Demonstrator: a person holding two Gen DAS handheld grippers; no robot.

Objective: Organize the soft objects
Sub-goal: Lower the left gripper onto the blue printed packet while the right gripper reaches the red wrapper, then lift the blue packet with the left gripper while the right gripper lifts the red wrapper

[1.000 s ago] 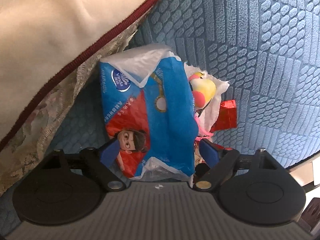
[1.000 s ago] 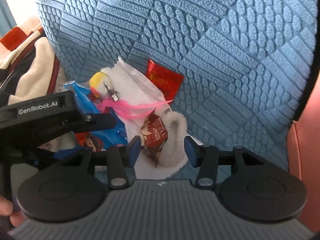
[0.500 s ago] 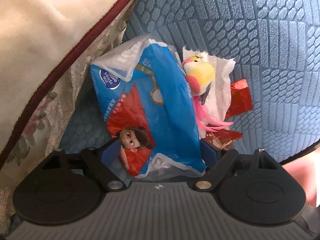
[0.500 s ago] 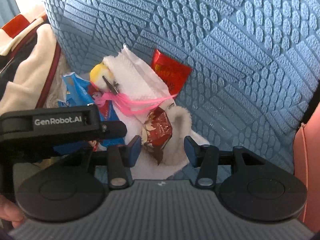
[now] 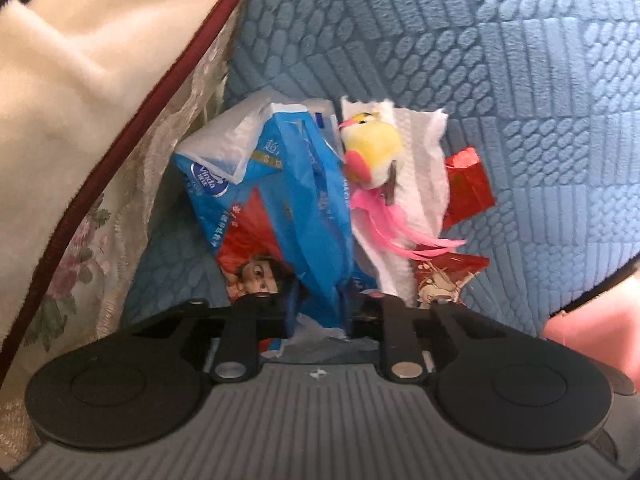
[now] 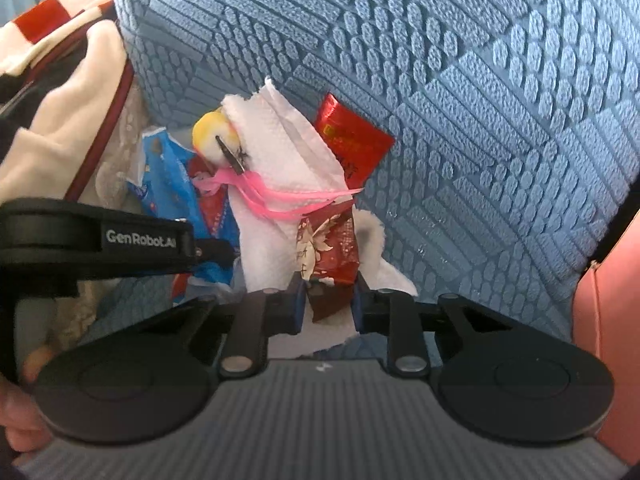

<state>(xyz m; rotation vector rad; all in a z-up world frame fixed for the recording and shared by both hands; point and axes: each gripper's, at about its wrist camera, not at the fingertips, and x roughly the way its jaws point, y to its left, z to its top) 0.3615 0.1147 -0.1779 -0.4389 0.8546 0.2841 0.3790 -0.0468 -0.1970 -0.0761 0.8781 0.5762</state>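
I have just squeezed my left gripper [image 5: 320, 316] shut on the blue tissue pack [image 5: 308, 216] and my right gripper [image 6: 329, 300] on the brown snack wrapper [image 6: 328, 252], both beside the yellow toy bird [image 5: 372, 152] on the blue cushion [image 5: 500, 80], so next I should lift them gently apart.

Left gripper [image 5: 318, 312]: jaws, just closing, are pinching the blue tissue pack [image 5: 296, 208]. Yellow plush bird [image 5: 372, 148] is lying on white paper towel [image 5: 420, 168], red packet [image 5: 468, 184] beside, blue cushion [image 5: 500, 60] beneath.

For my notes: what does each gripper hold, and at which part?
Left gripper: blue tissue pack, pinched at its near end. Right gripper: brown-red snack wrapper, at its lower end.
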